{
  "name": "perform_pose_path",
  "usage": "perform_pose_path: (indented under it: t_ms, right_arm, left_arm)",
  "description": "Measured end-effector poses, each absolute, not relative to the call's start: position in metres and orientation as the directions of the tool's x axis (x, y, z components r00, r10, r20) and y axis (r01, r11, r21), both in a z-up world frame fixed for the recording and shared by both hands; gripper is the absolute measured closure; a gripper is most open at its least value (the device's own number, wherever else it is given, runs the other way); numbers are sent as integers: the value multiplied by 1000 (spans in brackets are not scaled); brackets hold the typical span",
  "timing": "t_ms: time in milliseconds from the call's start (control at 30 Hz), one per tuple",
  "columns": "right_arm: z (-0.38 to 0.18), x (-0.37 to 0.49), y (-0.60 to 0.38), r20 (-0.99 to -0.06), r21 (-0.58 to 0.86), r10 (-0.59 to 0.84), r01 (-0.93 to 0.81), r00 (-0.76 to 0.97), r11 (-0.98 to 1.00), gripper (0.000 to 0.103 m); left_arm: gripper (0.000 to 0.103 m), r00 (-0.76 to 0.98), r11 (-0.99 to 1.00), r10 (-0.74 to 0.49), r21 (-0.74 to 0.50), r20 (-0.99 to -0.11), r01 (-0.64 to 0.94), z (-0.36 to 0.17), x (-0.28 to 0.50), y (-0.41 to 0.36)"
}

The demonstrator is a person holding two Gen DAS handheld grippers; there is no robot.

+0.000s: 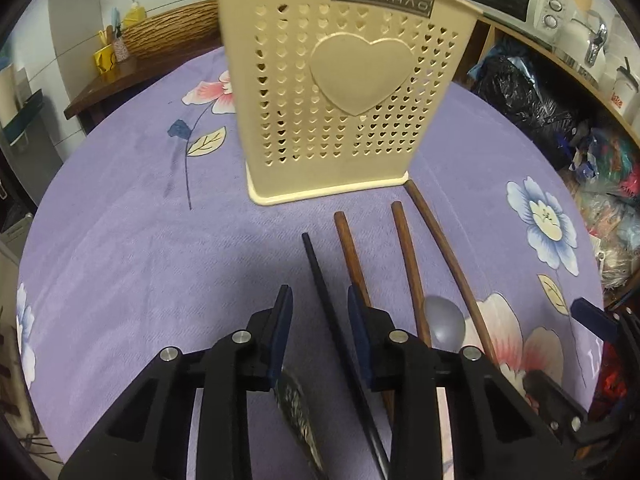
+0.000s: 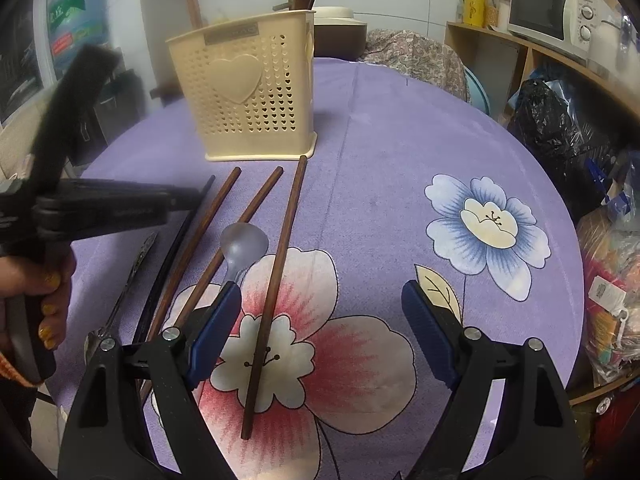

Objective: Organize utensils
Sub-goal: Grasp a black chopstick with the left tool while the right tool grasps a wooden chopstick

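A cream utensil holder [image 1: 340,92] [image 2: 244,100] with heart-shaped holes stands upright on the purple floral tablecloth [image 1: 140,240], with a few utensils inside it. In front of it lie a black chopstick [image 1: 316,268] [image 2: 168,256], three brown chopsticks [image 1: 352,248] [image 2: 280,264], a translucent spoon [image 1: 444,322] [image 2: 244,242] and a patterned metal utensil [image 1: 298,412] [image 2: 136,268]. My left gripper [image 1: 318,290] is low over the cloth, its jaws narrowed around the black chopstick with a gap showing on each side. My right gripper [image 2: 322,320] stands wide open astride the rightmost brown chopstick.
A wicker basket [image 1: 172,32] sits on a side table at the back left. A wooden shelf with a microwave [image 2: 548,12] and a black bag [image 2: 552,128] stands to the right. A person's hand [image 2: 48,304] holds the left gripper. The table's round edge falls away on the right.
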State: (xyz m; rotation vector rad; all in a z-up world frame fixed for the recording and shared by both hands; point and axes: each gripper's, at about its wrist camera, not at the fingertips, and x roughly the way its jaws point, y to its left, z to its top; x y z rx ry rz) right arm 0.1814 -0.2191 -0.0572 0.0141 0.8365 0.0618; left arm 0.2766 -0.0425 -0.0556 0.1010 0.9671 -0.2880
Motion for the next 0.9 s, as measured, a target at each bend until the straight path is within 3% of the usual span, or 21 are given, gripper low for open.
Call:
perform_pose_path:
  t_ms: [300,567,900]
  right_arm:
    - [-51,193,-219,-736,28,68,-70,673,997,22]
    - [-58,258,-220,-781,133,160,-90,604,987,53]
    - [-79,315,-197,-820,69,108,-90,562,994,69]
  left_arm:
    - [92,521,957,-177,-23,-835,288,-63,285,-41]
    - [93,507,962,-199,-67,-839,266,-63,286,-30]
    - [93,509,964,-196,-69,-838,258,-63,294,-33]
